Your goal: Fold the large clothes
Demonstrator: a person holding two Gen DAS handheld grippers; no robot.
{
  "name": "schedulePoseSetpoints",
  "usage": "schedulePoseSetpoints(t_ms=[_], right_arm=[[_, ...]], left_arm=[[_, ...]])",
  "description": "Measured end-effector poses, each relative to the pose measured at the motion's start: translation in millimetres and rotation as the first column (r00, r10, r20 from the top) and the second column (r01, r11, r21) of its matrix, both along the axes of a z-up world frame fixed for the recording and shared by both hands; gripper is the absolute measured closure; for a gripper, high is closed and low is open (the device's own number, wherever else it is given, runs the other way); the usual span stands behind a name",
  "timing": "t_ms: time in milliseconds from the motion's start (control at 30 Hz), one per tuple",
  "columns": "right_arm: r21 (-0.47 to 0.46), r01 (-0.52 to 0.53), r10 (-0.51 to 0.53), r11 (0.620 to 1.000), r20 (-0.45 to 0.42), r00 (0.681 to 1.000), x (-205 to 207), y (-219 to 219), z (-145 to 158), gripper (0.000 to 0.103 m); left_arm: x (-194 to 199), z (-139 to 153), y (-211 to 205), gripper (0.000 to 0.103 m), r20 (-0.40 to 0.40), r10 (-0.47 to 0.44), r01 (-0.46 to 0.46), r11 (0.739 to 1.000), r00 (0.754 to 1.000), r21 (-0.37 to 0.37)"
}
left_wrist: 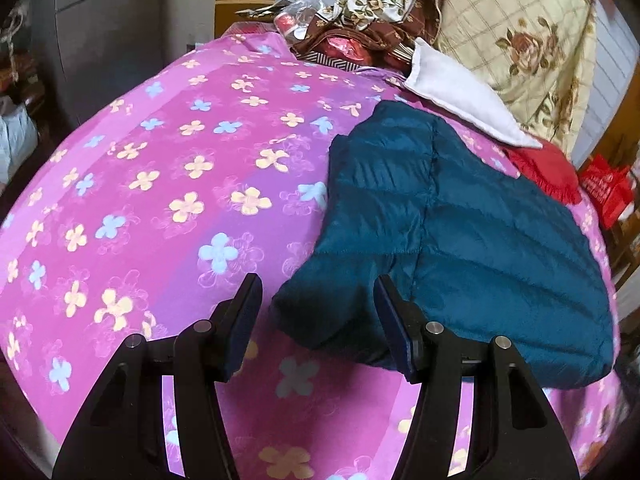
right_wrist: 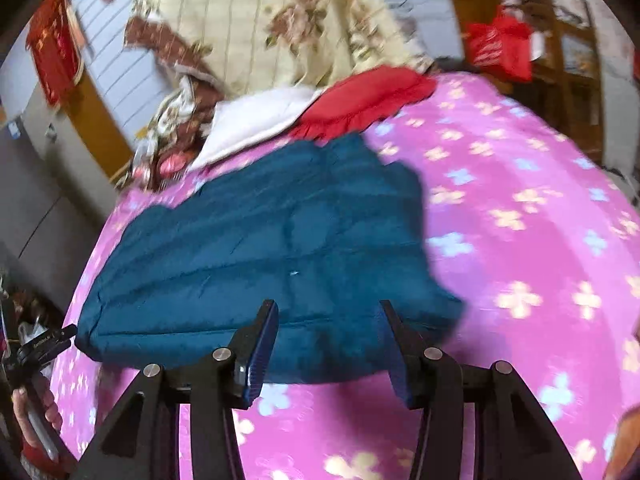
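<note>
Jacket (left_wrist: 460, 232) flat; left gripper (left_wrist: 316, 292), right gripper (right_wrist: 328, 316) agape above.

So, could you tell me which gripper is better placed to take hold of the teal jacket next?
Probably the left gripper: its open fingers already straddle the near corner of the teal jacket. The right gripper, also open, only faces the jacket's flat near edge.

Pink flowered bedspread (left_wrist: 168, 184), white pillow (left_wrist: 460, 92), red cushion (right_wrist: 368, 96), perhaps beige floral quilt (left_wrist: 520, 40)
</note>
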State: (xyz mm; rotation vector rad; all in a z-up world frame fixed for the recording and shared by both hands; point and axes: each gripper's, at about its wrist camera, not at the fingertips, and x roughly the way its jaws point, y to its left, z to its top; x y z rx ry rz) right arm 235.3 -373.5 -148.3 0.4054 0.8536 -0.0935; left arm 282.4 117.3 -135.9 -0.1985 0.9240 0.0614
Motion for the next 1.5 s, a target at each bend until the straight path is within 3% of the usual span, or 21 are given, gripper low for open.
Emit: schedulePoseSetpoints(t_ms=[100,167,300,433,567,633,800,1033,1200,1333,1500], right_arm=[[-0.013,0.020,-0.021,1.000,-0.103,0.994,24,-11,-32,0.055],[-0.025,0.019,-0.022,1.000,-0.156,0.988,36,-18,-52,0.064],[-0.065,-0.004,-0.009,0.998,-0.208,0.978,46,-16,-60,0.065],[-0.043,-0.005,-0.005,0.999,-0.230,0.973,52,-23,-64,0.065],[-0.026,0.023,-0.028,0.999,-0.220,0.975,40,-25,-55,0.065],[-0.046,0.038,-0.046,0.998,-0.186,0.982,21,-16,-38,0.065],[-0.063,0.017,-0.022,0.998,-0.078,0.997,-34,18,-3,0.064],[-0.142,-0.010,0.012,0.990,0.014,1.000,-86,63,20,0.063],[-0.080,-0.044,0.047,0.996,0.035,0.998,-101,79,29,0.062],[-0.078,-0.086,0.088,0.993,0.023,0.996,-107,91,30,0.060],[-0.134,-0.101,0.106,0.986,0.027,0.994,-119,106,31,0.053]], left_arm=[[-7,0,-6,0.045,-0.006,-0.013,0.014,0.998,1.000,0.061],[-16,3,-10,0.045,0.009,-0.026,0.025,0.996,1.000,0.090],[-36,14,-17,0.045,0.065,-0.020,0.010,0.989,0.998,0.151],[-55,19,-14,0.045,0.084,0.022,-0.035,0.987,0.996,0.155],[-83,26,-10,0.044,0.122,0.085,-0.104,0.982,0.989,0.156],[-103,31,-7,0.033,0.163,0.117,-0.141,0.979,0.980,0.145],[-143,47,-9,0.023,0.257,0.173,-0.212,0.968,0.951,0.137],[-176,75,-32,0.023,0.360,0.117,-0.203,0.956,0.926,0.212],[-202,91,-45,0.023,0.412,0.078,-0.176,0.963,0.908,0.205],[-209,90,-56,0.022,0.406,0.045,-0.150,0.962,0.913,0.231],[-205,75,-66,0.022,0.322,0.001,-0.085,0.965,0.947,0.248]])
